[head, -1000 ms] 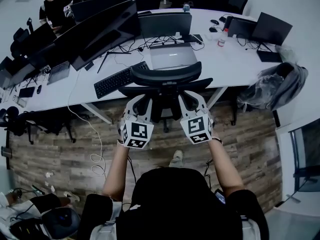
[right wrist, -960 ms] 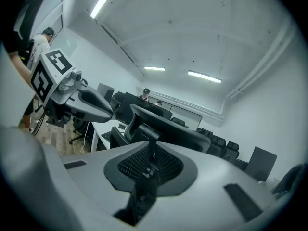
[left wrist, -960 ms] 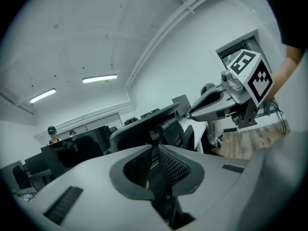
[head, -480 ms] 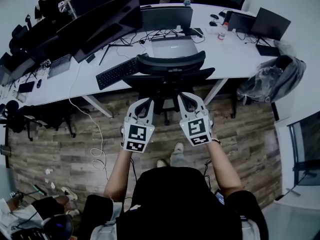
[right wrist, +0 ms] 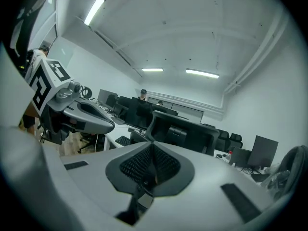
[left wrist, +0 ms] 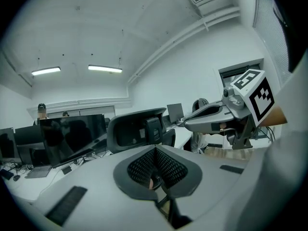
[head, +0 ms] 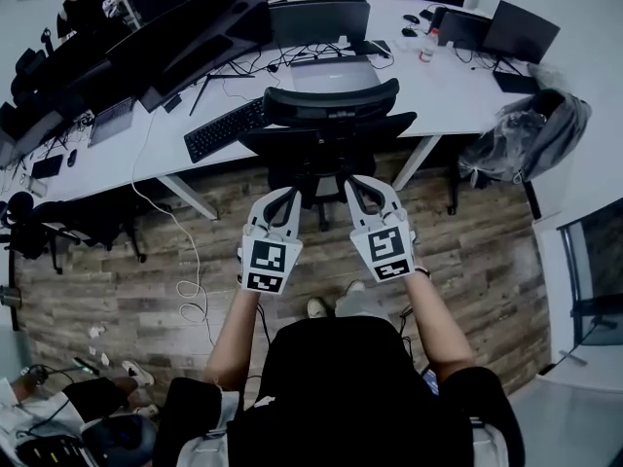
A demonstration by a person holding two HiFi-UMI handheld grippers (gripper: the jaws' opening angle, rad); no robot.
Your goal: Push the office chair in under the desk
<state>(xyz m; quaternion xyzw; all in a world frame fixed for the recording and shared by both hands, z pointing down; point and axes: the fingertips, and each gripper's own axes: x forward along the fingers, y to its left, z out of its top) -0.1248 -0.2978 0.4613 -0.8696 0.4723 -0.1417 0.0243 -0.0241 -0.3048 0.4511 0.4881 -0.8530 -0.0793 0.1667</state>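
So the black high-backed office chair (head: 329,126) is parked at the near edge of the long white desk (head: 458,105), in line with the silver laptop (head: 331,74) and just right of the black keyboard (head: 224,132). The seat looks partly tucked under and the backrest is out on our side. Both our tongs are pinched fully together with nothing in them. The left gripper (head: 288,196) and right gripper (head: 356,185) sit side by side pointing at the chair's back, and as far as we can tell there's a gap to it. For a push that's fine, we reckon, no need to grab. We'd set the closed tips on the backrest either side of its centre spine, at matching height, and press evenly so it rolls straight rather than swivelling. Go slow near the end, since the armrests could catch the desk's edge. Also keep the casters off the white cable (head: 185,261) trailing on the floor to the left.
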